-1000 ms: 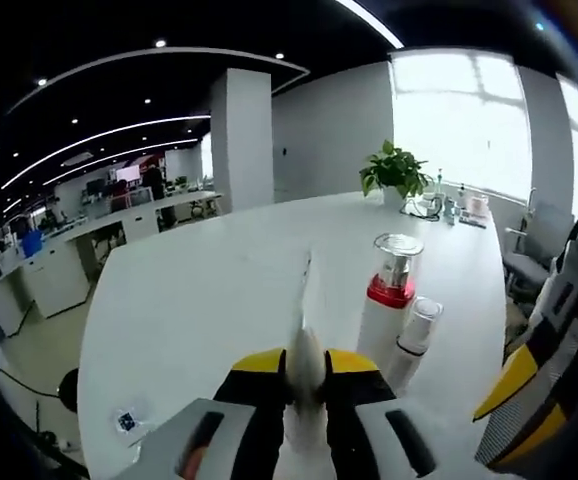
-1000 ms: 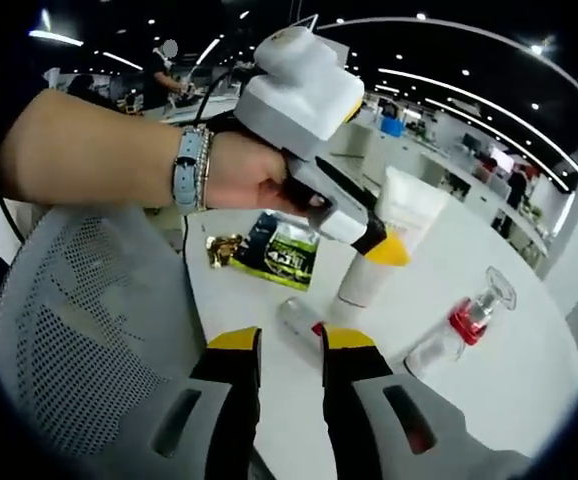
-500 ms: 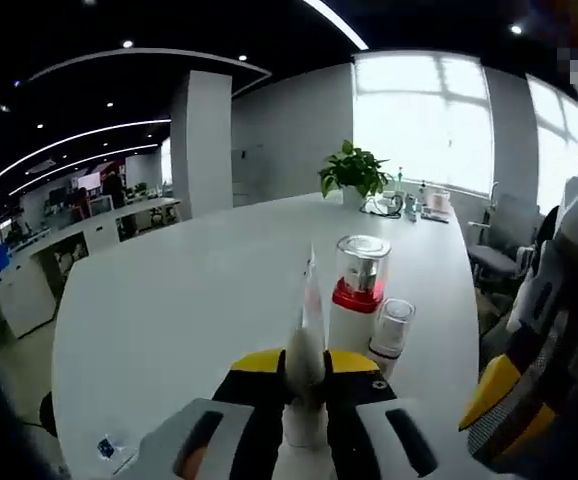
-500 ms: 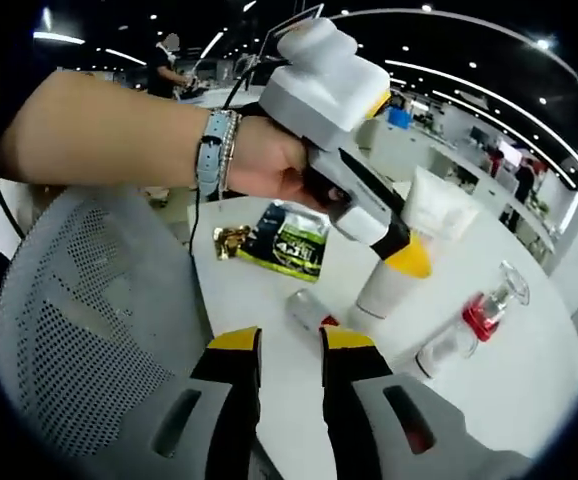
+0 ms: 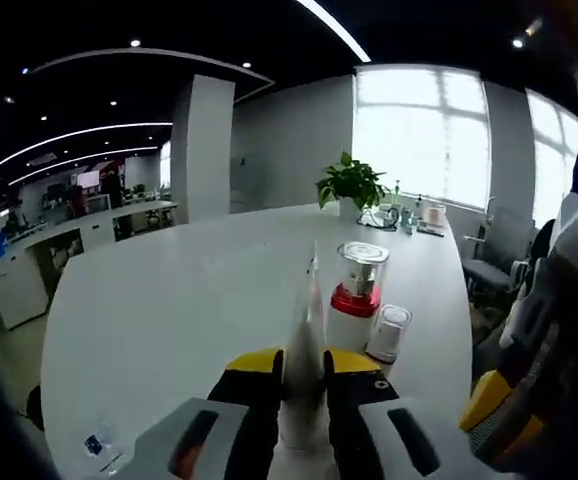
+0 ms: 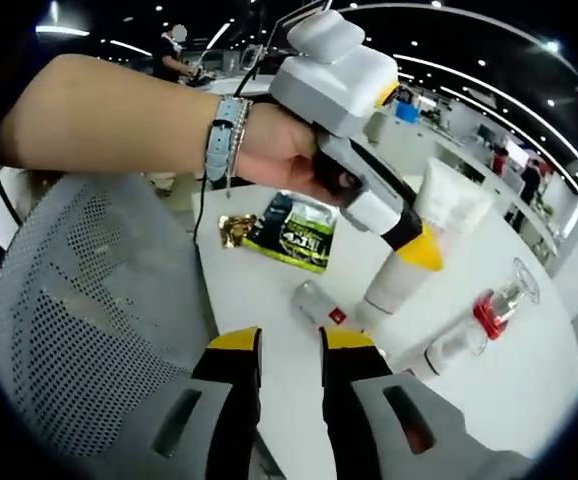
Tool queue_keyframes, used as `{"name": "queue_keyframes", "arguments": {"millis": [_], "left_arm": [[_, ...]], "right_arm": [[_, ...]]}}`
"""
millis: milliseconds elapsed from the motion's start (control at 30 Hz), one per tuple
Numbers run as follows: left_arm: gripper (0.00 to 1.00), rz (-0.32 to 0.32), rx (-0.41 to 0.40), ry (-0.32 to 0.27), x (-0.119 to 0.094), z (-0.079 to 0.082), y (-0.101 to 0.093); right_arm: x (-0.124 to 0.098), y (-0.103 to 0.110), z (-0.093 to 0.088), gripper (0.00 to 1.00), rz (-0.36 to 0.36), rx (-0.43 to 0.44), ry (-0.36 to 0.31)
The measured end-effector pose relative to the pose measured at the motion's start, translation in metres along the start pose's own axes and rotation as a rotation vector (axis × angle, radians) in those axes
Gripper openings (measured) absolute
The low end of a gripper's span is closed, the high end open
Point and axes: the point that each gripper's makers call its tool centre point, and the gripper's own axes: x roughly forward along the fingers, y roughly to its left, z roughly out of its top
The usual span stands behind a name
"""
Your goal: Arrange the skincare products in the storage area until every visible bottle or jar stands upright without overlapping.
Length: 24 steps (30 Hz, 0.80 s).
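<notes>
White table (image 6: 269, 310): tube (image 5: 304, 340) now upright.
We keep left gripper (image 5: 303, 375) clamped on it; right gripper (image 6: 278, 345) empty, jaws nearly together.

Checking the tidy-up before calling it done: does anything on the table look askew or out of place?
Yes. A small bottle lies on its side beside the base of the white tube, which the left gripper grips.

The left gripper view sat low over the white table (image 5: 169, 310), facing along it toward bright windows and a potted plant (image 5: 351, 182) at 1 o'clock, with a white tube (image 5: 304, 375) close at its jaws. The right gripper view looked down from higher, across a mesh chair (image 6: 79, 330) at 8 o'clock, onto the same table (image 6: 269, 300). Both shared the tube (image 6: 414, 255) and a red-collared bottle (image 5: 357, 295) (image 6: 499, 305).
</notes>
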Motion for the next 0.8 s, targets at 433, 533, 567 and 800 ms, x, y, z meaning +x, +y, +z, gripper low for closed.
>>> {"name": "queue_keyframes", "arguments": {"millis": [433, 533, 567, 800], "left_arm": [[0.17, -0.081, 0.06, 0.006, 0.005, -0.008, -0.003], [0.16, -0.119, 0.082, -0.005, 0.006, -0.008, -0.004], [0.16, -0.131, 0.083, -0.009, 0.007, -0.007, -0.004], [0.16, -0.216, 0.113, -0.021, 0.016, -0.004, -0.009]], "right_arm": [[0.0, -0.006, -0.007, 0.21, -0.025, -0.005, 0.031], [0.0, -0.008, -0.009, 0.21, -0.03, 0.002, 0.038], [0.001, -0.008, -0.01, 0.2, -0.031, 0.005, 0.04], [0.004, -0.006, -0.015, 0.2, -0.019, 0.011, 0.068]]}}
